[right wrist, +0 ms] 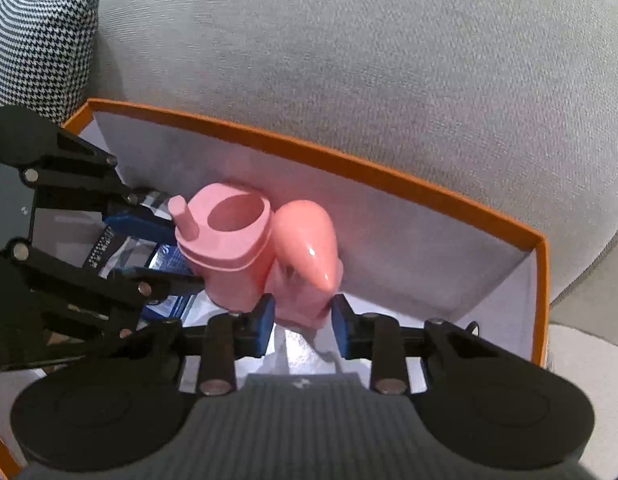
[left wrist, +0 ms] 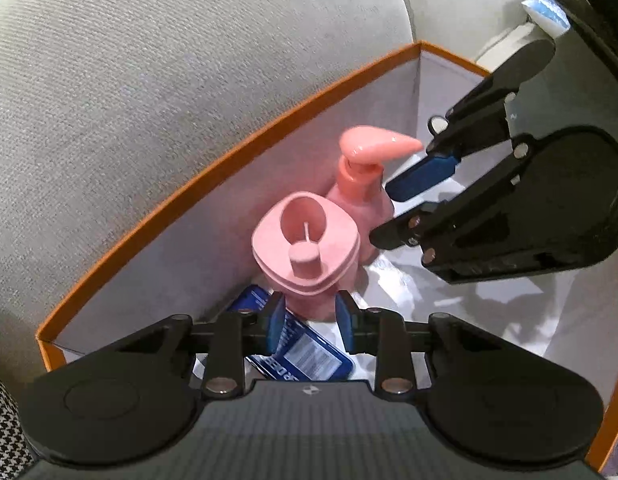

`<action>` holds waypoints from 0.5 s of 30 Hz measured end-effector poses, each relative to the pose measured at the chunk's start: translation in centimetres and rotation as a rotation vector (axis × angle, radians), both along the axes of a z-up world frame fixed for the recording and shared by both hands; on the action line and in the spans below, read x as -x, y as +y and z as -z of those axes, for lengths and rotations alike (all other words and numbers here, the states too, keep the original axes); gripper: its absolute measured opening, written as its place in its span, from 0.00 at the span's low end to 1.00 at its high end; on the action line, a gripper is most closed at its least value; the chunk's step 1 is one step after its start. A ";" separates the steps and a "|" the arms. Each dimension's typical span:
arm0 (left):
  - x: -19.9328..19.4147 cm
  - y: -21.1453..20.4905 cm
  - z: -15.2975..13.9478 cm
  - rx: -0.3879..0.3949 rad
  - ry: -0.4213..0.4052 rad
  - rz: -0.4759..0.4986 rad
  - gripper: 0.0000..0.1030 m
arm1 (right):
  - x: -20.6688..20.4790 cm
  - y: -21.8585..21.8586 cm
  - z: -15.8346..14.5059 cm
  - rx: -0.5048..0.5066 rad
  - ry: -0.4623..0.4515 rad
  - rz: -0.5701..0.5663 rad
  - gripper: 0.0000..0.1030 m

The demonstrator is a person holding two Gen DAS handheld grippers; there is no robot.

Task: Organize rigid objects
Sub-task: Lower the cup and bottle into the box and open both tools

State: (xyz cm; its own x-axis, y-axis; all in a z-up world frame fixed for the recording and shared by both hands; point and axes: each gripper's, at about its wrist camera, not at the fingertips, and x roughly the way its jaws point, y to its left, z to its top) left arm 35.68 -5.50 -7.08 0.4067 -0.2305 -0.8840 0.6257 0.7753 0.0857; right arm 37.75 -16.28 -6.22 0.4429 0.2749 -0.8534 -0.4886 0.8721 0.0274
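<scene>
Pink plastic fills the middle of an orange-rimmed box (left wrist: 213,168) resting on a grey fabric sofa (right wrist: 349,60): a squarish pink container (left wrist: 305,248) with a hole in its lid stands just beside a pink pump bottle (left wrist: 359,184) against the box's back wall. At the container's base the left gripper (left wrist: 309,320) has its blue pads narrowly apart on either side of it, above a blue packet (left wrist: 309,356) lying on the box floor. Beside it, the right gripper (right wrist: 303,320) is narrowed around the pump bottle's lower body, though whether either gripper's pads actually press is unclear.
</scene>
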 end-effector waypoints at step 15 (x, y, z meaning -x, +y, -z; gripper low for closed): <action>4.8 3.5 -7.3 0.159 -0.120 -0.089 0.34 | 5.3 -1.9 -4.0 -0.093 -0.065 0.047 0.38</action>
